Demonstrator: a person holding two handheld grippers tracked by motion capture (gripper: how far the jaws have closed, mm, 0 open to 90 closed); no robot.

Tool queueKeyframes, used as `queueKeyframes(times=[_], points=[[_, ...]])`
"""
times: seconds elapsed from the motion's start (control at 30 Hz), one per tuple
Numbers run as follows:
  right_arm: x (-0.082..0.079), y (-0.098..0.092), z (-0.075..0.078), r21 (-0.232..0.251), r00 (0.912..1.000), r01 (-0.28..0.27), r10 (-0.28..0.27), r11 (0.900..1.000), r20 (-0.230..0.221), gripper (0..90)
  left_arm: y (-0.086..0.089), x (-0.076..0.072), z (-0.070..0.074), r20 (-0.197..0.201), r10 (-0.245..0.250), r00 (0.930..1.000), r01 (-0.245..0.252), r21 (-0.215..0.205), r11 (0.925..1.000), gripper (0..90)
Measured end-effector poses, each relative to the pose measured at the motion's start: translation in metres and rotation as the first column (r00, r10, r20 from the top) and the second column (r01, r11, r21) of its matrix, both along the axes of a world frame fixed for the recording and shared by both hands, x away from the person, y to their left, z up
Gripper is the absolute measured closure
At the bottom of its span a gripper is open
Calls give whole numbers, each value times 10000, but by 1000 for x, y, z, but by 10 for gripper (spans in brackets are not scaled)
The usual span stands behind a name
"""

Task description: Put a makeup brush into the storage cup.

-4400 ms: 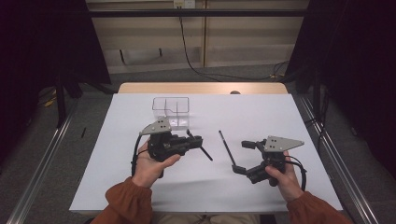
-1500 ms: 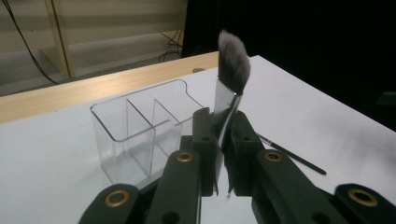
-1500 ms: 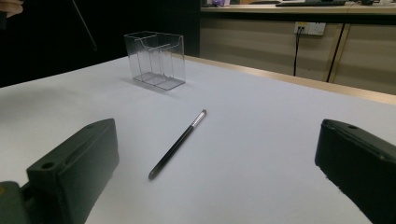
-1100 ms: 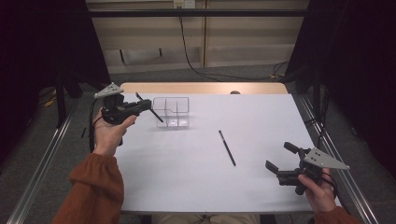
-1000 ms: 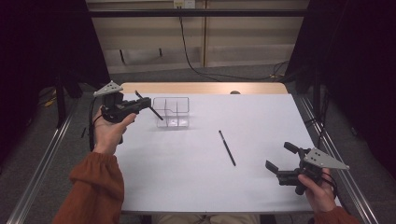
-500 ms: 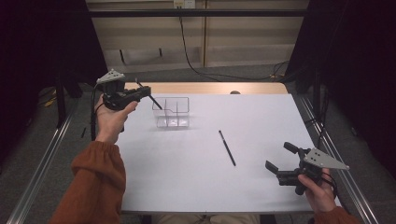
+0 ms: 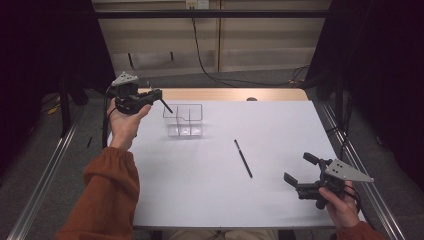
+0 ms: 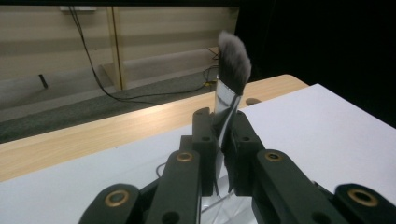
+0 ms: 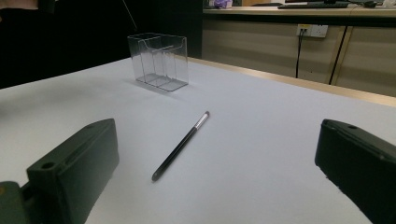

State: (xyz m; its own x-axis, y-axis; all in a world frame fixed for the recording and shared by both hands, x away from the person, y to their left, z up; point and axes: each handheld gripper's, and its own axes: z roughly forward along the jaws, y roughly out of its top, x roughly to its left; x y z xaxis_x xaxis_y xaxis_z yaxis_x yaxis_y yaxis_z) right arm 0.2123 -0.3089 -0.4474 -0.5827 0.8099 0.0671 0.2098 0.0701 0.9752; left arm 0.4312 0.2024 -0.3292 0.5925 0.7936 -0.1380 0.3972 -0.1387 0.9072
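My left gripper (image 7: 158,98) is raised at the far left of the table, shut on a makeup brush (image 7: 167,106). In the left gripper view the brush (image 8: 232,65) stands up between the jaws of that gripper (image 8: 222,125), grey bristles on top, silver ferrule pinched. Its dark handle slants down to the left rim of a clear plastic organizer (image 7: 184,120). A thin black brush (image 7: 243,158) lies flat mid-table. My right gripper (image 7: 299,168) rests low at the near right, open and holding nothing. The right gripper view shows the thin brush (image 9: 181,145) ahead of its wide jaws (image 9: 218,137), with the organizer (image 9: 159,60) beyond.
White paper (image 7: 270,130) covers the table, with a bare wooden strip (image 7: 225,94) along the far edge. Metal rails (image 7: 45,180) run down both sides. A wall with cables stands behind the table.
My left hand has carried the brush up and toward the far edge beside the organizer, with the handle tipping down at its rim. The right gripper has stayed where it was.
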Motion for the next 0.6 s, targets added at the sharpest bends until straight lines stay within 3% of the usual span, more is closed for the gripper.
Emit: queueKeyframes(times=[0.3, 0.5, 0.6], points=[[0, 1, 0, 72, 10000, -95, 95, 9999, 5, 0, -2, 9, -9, -301, 72, 9995, -65, 227, 9997, 840], [0, 1, 0, 20, 10000, -64, 64, 10000, 22, 0, -11, 8, -13, -415, -77, 9991, 109, 770, 9970, 840], [0, 1, 0, 12, 10000, -87, 87, 10000, 10, 0, -12, 9, -17, -500, -96, 9987, 137, 821, 9965, 840]])
